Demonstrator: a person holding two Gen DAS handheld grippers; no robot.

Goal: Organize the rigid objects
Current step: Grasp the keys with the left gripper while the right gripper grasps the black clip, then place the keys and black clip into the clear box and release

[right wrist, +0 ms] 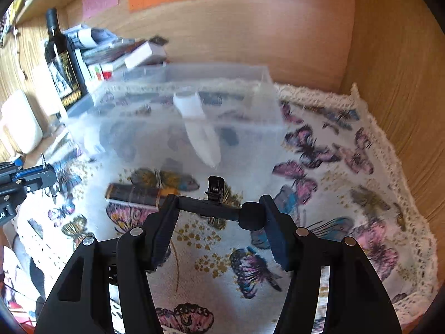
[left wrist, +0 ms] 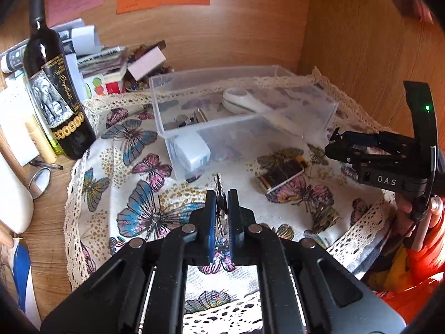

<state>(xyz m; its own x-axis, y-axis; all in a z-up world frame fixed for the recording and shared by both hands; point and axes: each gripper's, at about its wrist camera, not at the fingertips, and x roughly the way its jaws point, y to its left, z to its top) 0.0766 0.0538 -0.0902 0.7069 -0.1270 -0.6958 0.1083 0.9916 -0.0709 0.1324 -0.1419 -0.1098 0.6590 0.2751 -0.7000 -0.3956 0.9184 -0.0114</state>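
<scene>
My left gripper (left wrist: pixel 221 194) is shut on a small metal key (left wrist: pixel 219 183), held above the butterfly cloth (left wrist: pixel 144 194) in front of a clear plastic box (left wrist: pixel 239 111). The box holds a white handled tool (left wrist: pixel 250 103), a white block (left wrist: pixel 192 150) and small metal items. My right gripper (right wrist: pixel 219 206) is shut on a black clip-like object (right wrist: pixel 214 200), held crosswise between the pads above the cloth (right wrist: pixel 319 167). A dark flat pack with gold trim (left wrist: pixel 281 175) lies on the cloth right of the box; it also shows in the right wrist view (right wrist: pixel 133 193).
A dark wine bottle (left wrist: pixel 52 94) stands at the left with stacked papers and boxes (left wrist: pixel 94 58) behind it. A white container (left wrist: pixel 14 200) and a small mirror (left wrist: pixel 40 181) lie left of the cloth. Wooden walls (left wrist: pixel 361 55) close the back and right.
</scene>
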